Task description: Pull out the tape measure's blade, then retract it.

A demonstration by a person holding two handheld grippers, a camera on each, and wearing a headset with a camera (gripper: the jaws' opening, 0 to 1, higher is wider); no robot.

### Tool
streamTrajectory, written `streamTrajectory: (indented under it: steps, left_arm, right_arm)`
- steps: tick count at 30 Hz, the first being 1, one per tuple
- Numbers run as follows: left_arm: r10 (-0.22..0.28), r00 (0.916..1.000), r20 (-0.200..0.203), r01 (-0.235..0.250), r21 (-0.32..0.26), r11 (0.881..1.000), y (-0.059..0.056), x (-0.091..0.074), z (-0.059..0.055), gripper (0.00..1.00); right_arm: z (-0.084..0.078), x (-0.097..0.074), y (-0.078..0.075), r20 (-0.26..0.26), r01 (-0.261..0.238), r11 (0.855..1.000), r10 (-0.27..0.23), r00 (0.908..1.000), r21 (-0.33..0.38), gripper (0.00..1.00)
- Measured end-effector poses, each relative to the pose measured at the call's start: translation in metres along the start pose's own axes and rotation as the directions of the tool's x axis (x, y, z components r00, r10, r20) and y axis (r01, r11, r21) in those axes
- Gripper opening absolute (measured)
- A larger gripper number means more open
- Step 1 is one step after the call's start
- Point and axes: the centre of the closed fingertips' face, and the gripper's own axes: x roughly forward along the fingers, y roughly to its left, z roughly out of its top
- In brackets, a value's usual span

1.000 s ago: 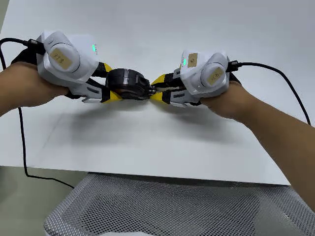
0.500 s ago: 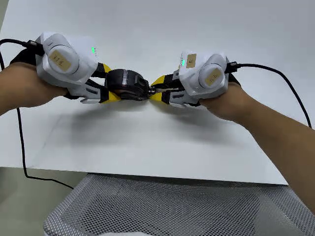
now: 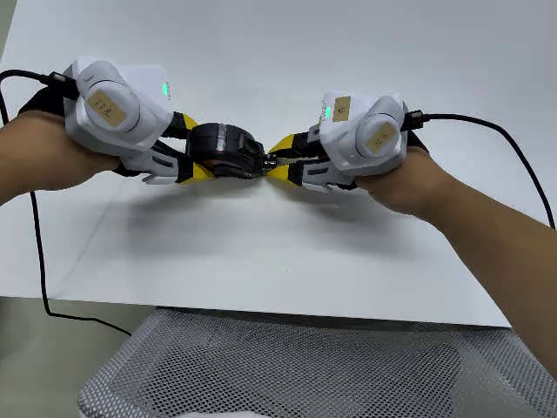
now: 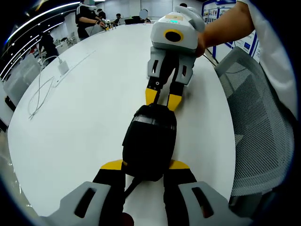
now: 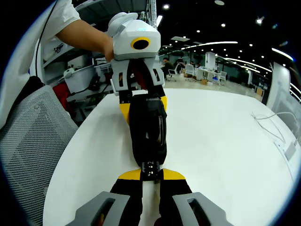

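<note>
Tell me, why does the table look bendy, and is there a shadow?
Head view: table looks straight, soft shadow under the tape measure. Both gripper views: fisheye lenses curve the table's edge; ceiling lights glare bright in the right gripper view.

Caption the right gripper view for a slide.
Right gripper pinches the blade tip at the mouth of the tape measure, which the left gripper holds over the white table.

Found left gripper [image 3: 195,146] at left, pointing right, jaws clamped across the tape measure [image 3: 226,150]. Found right gripper [image 3: 278,158] opposite, pointing left, jaws pinched together on the blade hook [image 5: 150,168]. Noted tips near each other. Noted left hand [image 3: 39,157] and right hand [image 3: 409,181] wrapped around the rear grips, right forearm [image 3: 496,252] running to near right.
</note>
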Motion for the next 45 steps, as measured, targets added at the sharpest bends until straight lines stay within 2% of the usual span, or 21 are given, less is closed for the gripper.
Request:
streamTrajectory:
  steps: [14, 45]
  left_arm:
    - [-0.003, 1.0000, -0.002, 0.003, 0.004, 1.000, 0.001, 0.001, 0.001, 0.26]
    - [-0.003, 1.0000, -0.006, 0.003, 0.008, 1.000, 0.001, 0.001, 0.000, 0.26]
  right_arm:
    - [-0.014, -0.021, 0.001, -0.021, 0.010, 1.000, -0.010, 0.9997, 0.002, 0.09]
    - [-0.027, -0.041, -0.001, -0.061, 0.015, 0.999, -0.017, 0.9980, -0.033, 0.09]
